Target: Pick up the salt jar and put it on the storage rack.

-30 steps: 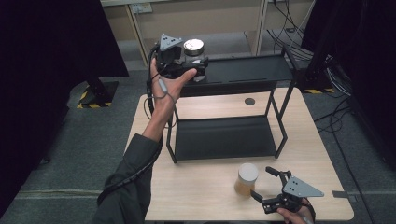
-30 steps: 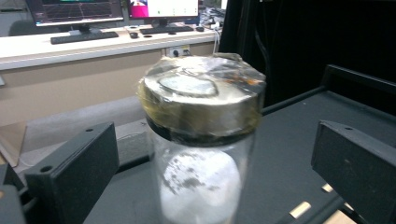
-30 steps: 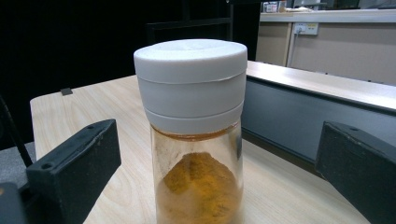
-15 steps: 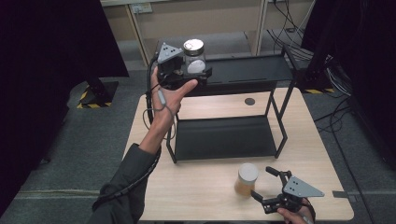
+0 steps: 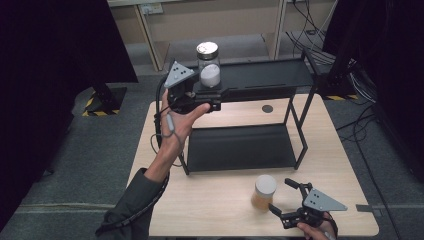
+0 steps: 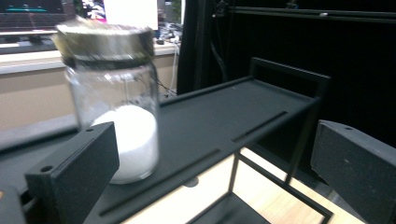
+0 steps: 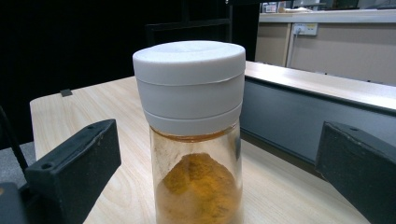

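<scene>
White powder fills the jar at the shelf's left end; our left tongs gape beside it, and our right tongs gape beside the spice jar near the counter's front edge.

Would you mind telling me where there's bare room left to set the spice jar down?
The top shelf is bare right of the white-powder jar. The lower shelf is bare throughout. It is crowded at the top shelf's left end, by the left gripper.
</scene>
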`<control>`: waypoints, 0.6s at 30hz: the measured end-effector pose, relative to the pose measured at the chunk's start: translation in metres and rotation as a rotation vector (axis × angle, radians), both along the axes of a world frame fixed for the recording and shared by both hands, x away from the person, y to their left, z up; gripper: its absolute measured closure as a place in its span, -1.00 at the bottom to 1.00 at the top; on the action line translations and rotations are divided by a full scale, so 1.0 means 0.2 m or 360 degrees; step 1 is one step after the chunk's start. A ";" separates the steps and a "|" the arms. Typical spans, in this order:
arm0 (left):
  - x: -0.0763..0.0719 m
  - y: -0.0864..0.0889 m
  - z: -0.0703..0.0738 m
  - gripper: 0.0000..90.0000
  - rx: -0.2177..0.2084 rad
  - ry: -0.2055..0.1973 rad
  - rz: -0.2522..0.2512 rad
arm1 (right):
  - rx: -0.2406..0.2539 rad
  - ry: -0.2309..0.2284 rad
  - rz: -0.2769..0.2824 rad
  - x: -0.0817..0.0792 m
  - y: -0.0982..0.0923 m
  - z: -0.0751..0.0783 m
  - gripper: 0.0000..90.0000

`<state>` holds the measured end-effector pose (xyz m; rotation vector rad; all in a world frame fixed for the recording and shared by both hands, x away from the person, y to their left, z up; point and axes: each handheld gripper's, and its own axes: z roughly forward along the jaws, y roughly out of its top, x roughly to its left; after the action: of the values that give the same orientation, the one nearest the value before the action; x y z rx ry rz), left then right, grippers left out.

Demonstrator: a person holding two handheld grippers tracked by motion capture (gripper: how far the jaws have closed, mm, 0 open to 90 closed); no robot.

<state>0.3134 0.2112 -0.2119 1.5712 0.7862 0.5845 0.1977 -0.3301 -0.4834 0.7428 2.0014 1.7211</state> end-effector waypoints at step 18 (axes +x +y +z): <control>-0.15 0.04 -0.28 -0.99 -0.0064 -0.0006 -0.0200 | 0.0000 -0.0001 0.0001 0.00 0.00 0.00 -0.99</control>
<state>0.2841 0.2190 -0.2682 1.5697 0.6870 0.4776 0.1974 -0.3302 -0.4832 0.7417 2.0009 1.7217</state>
